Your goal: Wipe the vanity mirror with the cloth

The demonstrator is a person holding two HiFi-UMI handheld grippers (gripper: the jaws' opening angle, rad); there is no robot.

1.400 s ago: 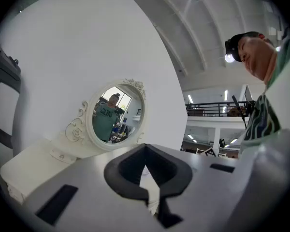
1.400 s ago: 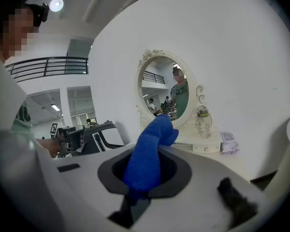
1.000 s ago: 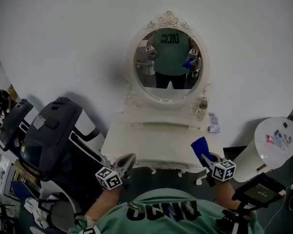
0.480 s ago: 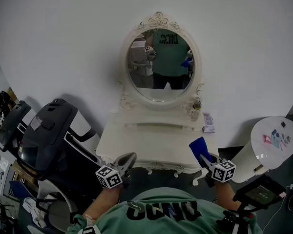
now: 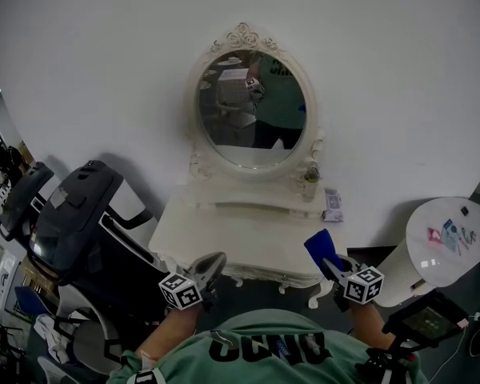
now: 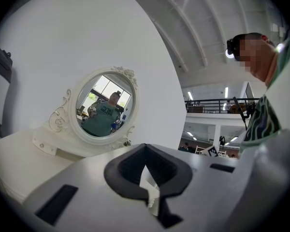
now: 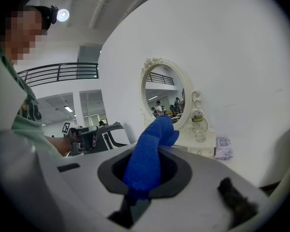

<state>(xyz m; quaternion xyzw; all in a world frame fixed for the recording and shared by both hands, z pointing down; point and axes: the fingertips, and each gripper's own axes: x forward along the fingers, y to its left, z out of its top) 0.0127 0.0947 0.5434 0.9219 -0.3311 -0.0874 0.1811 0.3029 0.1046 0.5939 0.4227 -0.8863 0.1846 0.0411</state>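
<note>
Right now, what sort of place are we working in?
Probably a staged corner of a large hall, not a home: the vanity mirror backs onto a white partition, with a railed mezzanine beyond.

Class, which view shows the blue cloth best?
The right gripper view: the blue cloth stands large, clamped in the right gripper. The head view shows only a small blue end; the left gripper view, nothing clear.

Oval, white-framed vanity mirror point(image 5: 252, 110) stands upright at 12 o'clock. Blue cloth point(image 5: 320, 245) sits at 4 o'clock, pinched in right gripper point(image 5: 332, 264).
</note>
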